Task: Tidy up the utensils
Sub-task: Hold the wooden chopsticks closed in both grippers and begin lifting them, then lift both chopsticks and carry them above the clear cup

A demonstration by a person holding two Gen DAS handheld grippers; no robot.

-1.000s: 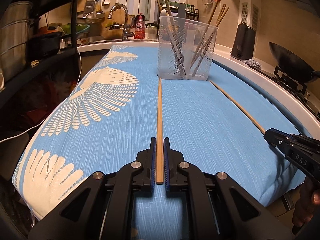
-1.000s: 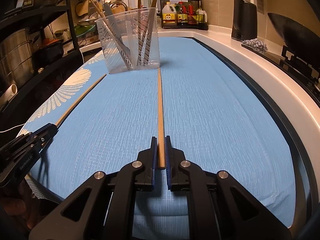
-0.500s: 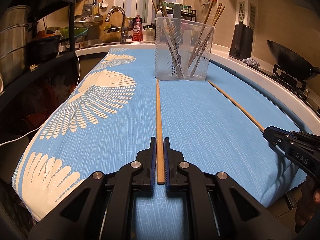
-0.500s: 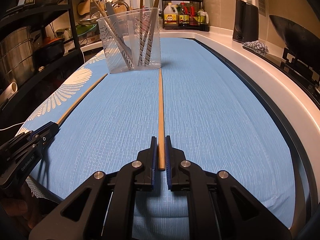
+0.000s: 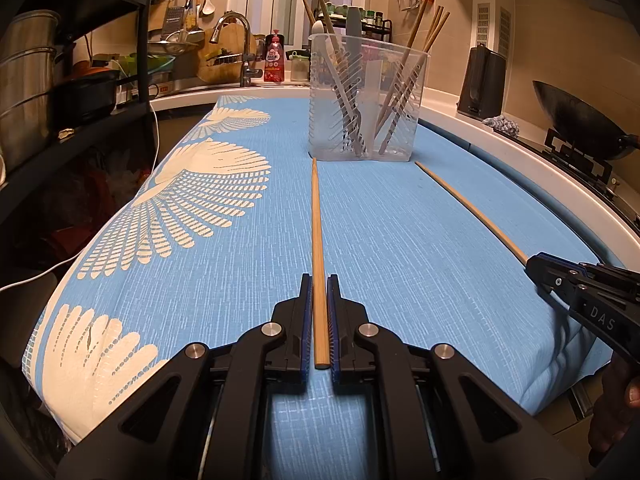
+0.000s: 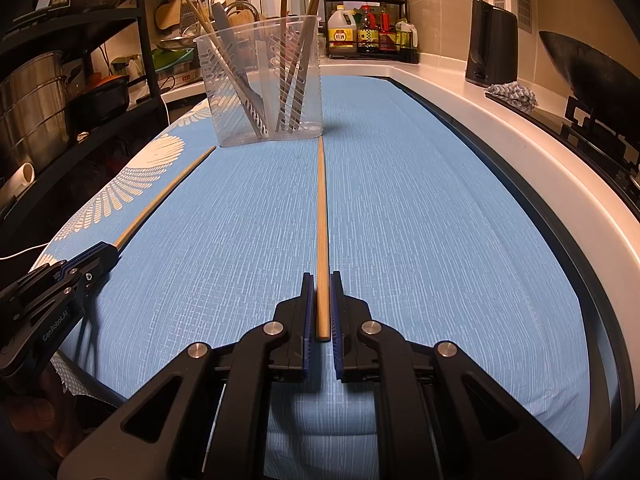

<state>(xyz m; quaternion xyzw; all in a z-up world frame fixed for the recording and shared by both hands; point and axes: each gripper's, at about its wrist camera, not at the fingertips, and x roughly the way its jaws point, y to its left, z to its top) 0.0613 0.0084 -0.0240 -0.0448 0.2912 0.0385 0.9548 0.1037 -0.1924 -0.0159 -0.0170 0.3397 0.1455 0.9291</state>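
My left gripper [image 5: 319,282] is shut on the thick end of a wooden chopstick [image 5: 317,224] that points toward a clear plastic utensil holder [image 5: 366,104]. My right gripper [image 6: 321,280] is shut on a second wooden chopstick [image 6: 322,208], also pointing at the holder [image 6: 262,84]. The holder stands at the far end of the blue cloth and holds several chopsticks and utensils. Each gripper shows in the other's view: the right gripper [image 5: 534,266] at the right, the left gripper [image 6: 110,250] at the left, each with its chopstick [image 5: 468,210] [image 6: 168,194].
A blue cloth with white fan prints [image 5: 400,240] covers the counter. A black shelf with pots [image 5: 60,80] stands at the left. A sink and tap [image 5: 236,48] lie behind. A wok on a stove [image 5: 580,124], a black kettle [image 6: 492,44] and bottles [image 6: 368,32] are on the right.
Both chopstick tips have drawn back slightly from the holder's base and lifted a little; both grippers stay shut on their chopsticks.
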